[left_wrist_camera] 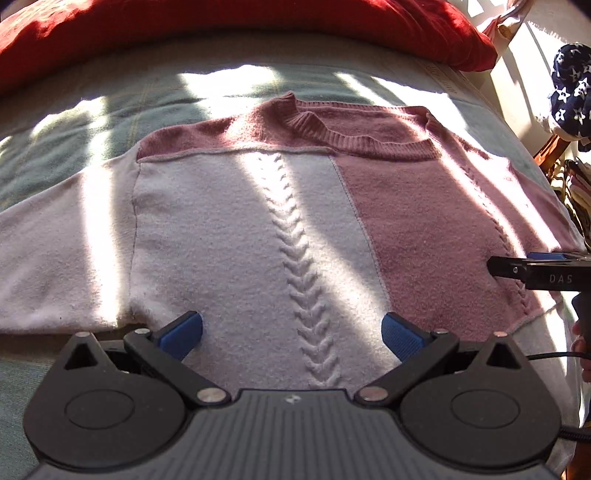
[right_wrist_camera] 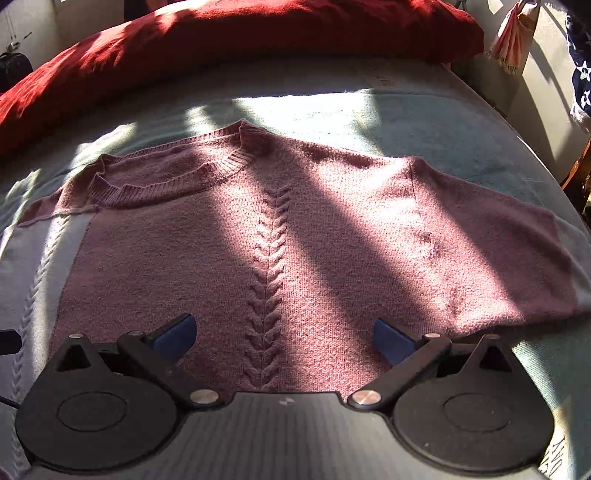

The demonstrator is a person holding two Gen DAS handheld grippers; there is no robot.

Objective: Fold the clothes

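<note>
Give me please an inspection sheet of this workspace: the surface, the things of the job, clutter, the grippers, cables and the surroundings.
Surface: bed cover, pale green, striped by sunlight and shadow.
Job's things: sweater, half white and half pink, lying flat and spread out, collar away from the grippers, both sleeves out to the sides, not yet folded.
Clutter: red blanket bunched along the far edge of the bed.
Grippers: left gripper open above the white half near the hem; right gripper open above the pink half near the hem; neither holds cloth.
Cables: a thin black cable beside the left gripper.
Surroundings: star-patterned dark fabric hanging at the right; a fringed cloth beyond the bed.
</note>
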